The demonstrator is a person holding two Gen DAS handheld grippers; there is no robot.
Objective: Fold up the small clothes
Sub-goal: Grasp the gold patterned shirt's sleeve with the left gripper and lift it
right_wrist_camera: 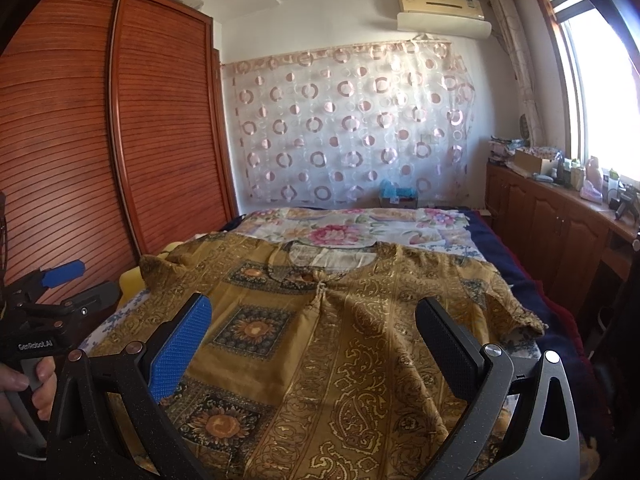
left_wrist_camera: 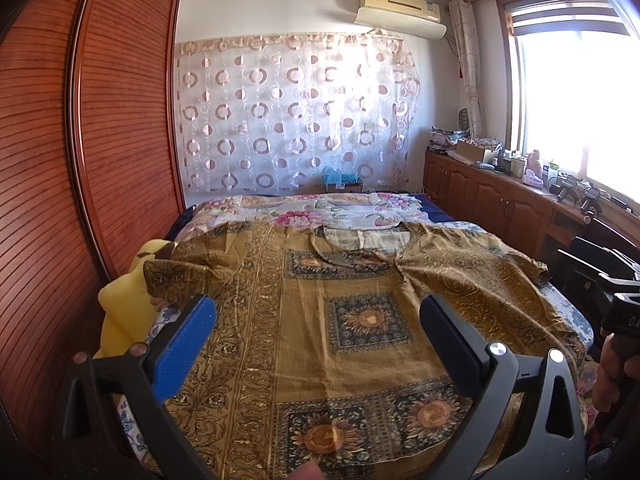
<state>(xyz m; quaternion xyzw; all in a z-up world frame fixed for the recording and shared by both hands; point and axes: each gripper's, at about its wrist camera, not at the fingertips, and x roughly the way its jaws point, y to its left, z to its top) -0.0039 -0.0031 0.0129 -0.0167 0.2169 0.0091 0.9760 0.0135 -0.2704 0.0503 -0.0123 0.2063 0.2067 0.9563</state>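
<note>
Left wrist view shows the shirt [left_wrist_camera: 352, 320] spread flat on the bed [left_wrist_camera: 572, 312], collar toward the far edge and hem toward the near edge. The left gripper [left_wrist_camera: 318, 320] hangs above the shirt's near half with its fingers wide apart, holding nothing. One sleeve [left_wrist_camera: 176, 276] reaches the bed's left edge, where it lies over a yellow cushion [left_wrist_camera: 124, 300] beside the wardrobe [left_wrist_camera: 120, 120]. The other sleeve [left_wrist_camera: 532, 268] ends at the right edge, near the cabinets [left_wrist_camera: 500, 204]. Beyond the collar, a floral sheet [left_wrist_camera: 320, 212] lies bare up to the far edge.

Right wrist view has the right gripper [right_wrist_camera: 314, 320] likewise released, over the shirt's middle, touching no cloth. A hand [right_wrist_camera: 24, 384] holds the left gripper at the left border; its body reads "GenRobot.AI" [right_wrist_camera: 35, 345]. Print on the air conditioner [right_wrist_camera: 440, 12] is too small to read.
</note>
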